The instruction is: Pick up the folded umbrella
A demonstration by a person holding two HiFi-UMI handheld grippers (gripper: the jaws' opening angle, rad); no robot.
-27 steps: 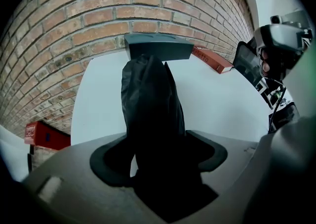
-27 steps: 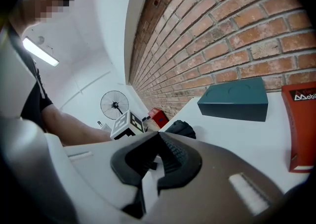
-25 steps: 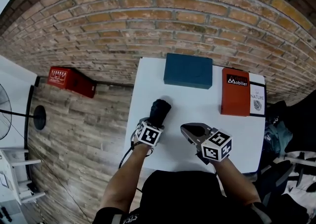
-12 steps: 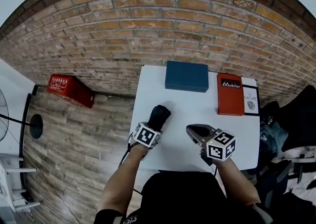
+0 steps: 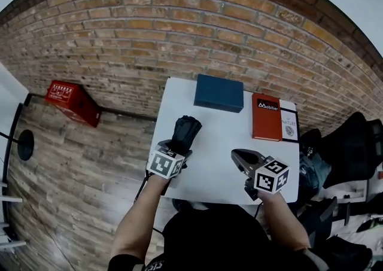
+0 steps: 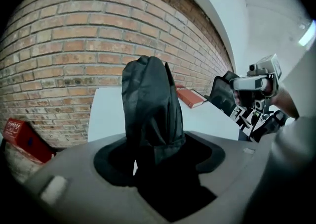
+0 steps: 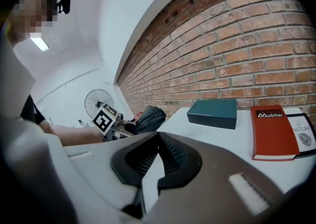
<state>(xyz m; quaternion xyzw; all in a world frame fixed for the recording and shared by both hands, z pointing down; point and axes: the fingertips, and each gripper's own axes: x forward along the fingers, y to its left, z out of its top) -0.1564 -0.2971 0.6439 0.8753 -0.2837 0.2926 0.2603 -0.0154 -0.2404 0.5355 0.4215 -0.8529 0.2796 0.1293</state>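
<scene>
Grips the folded umbrella (image 5: 182,132) (image 6: 148,109) in the left gripper (image 5: 177,149) (image 6: 158,154), jaws clamped on one end, dark fabric bunched between them. Holds it over the left edge of the table (image 5: 221,162), free end tipped up toward the far side. Carries the right gripper (image 5: 242,157) (image 7: 158,136) above the table's near right part, jaws closed tip to tip on nothing, well apart from the umbrella. Shows a blue box (image 5: 218,93) at the table's far edge and a red book (image 5: 267,116) toward its far right corner, a white booklet (image 5: 289,125) just beside it. Shows a brick wall (image 5: 149,36) just behind the table and a red crate (image 5: 69,101) on the floor well to the table's left.
</scene>
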